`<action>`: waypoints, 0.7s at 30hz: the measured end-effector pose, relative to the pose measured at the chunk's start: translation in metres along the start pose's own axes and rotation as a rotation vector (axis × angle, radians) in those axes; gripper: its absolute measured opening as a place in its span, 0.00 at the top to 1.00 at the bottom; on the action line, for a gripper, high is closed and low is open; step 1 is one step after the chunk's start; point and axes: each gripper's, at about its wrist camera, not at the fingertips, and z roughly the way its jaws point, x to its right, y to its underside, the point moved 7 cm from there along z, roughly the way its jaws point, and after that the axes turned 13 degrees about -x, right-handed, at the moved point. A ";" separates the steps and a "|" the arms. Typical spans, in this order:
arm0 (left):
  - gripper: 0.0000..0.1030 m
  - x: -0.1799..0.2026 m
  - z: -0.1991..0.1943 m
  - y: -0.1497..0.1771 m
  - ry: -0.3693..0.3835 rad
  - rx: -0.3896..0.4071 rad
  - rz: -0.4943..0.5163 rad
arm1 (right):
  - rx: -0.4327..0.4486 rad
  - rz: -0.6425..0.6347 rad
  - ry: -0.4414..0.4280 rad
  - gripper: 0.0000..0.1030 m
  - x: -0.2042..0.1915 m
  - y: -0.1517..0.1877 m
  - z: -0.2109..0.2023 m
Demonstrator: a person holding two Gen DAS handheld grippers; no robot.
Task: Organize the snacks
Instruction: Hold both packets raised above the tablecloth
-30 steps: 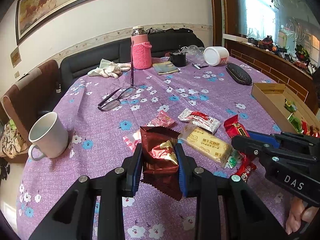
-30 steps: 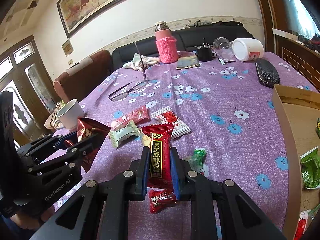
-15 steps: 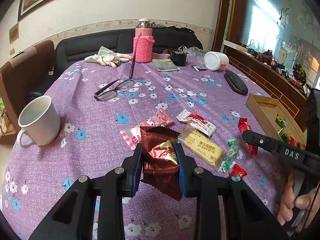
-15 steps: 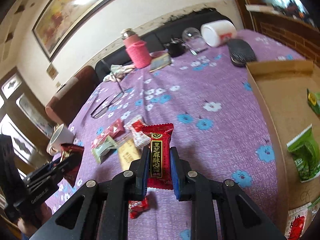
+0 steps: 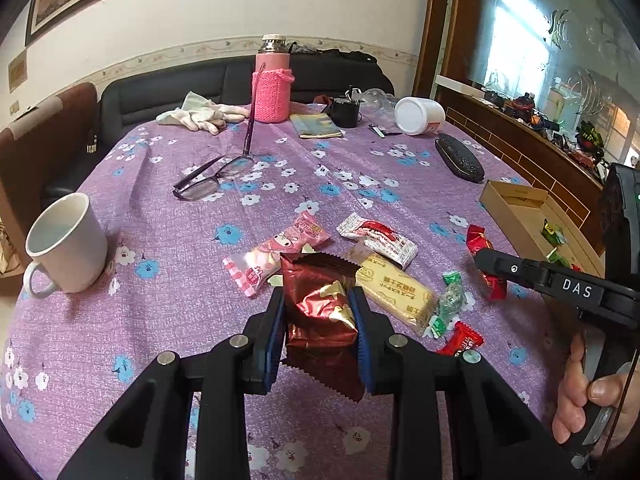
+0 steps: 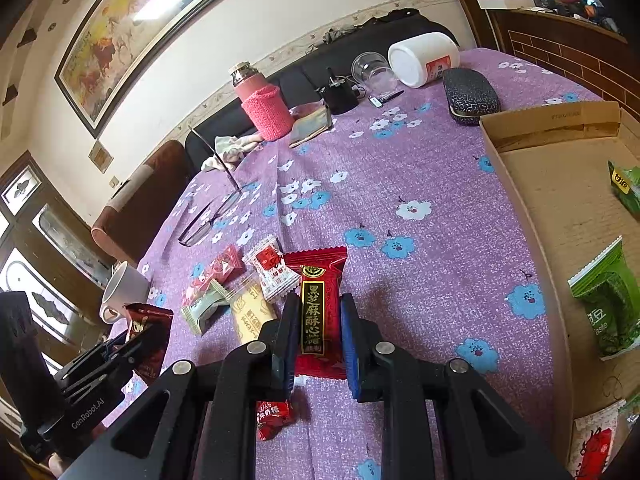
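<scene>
Both tools are loaded. The left tool (image 5: 320, 320) is clamped on a dark red foil snack packet (image 5: 320, 316), which is lifted clear of the purple flowered tabletop (image 5: 160, 320). The right tool (image 6: 314, 332) is pinched nearly closed on a flat red candy bar with gold lettering (image 6: 318, 308), also held above the cloth.

Compared with one second earlier, the right tool has rolled and swung sideways toward the cardboard box (image 6: 516, 184). The box now fills the right side of the right wrist view, where before only its near corner showed. The left tool has barely shifted; its view has only turned a little.

Inside the box lie green packets (image 6: 608, 304) and a red-printed one near the lower edge. Loose snacks remain on the tabletop: a pink wrapped sweet (image 5: 276, 256), a white and red packet (image 5: 378, 238), a yellow biscuit bar (image 5: 394, 288) and several small red candies (image 5: 460, 340).

Judged from this, the red candy bar is on its way to the box but is not yet over it, and the foil packet appears to wait its turn. Sorting is only partly done. The white mug (image 5: 66, 244) and the spectacles (image 5: 216, 178) stand apart from the snacks.
</scene>
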 end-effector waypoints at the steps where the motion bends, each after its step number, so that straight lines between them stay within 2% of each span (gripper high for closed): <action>1: 0.71 0.000 -0.001 0.000 -0.003 0.005 0.001 | 0.002 -0.001 0.000 0.80 0.000 0.000 -0.001; 9: 0.71 0.001 -0.004 0.000 -0.030 0.034 0.013 | 0.024 0.017 0.005 0.80 0.006 -0.003 -0.006; 21: 0.71 0.002 -0.003 0.000 -0.040 0.031 0.027 | 0.021 0.023 0.013 0.80 0.010 -0.005 -0.005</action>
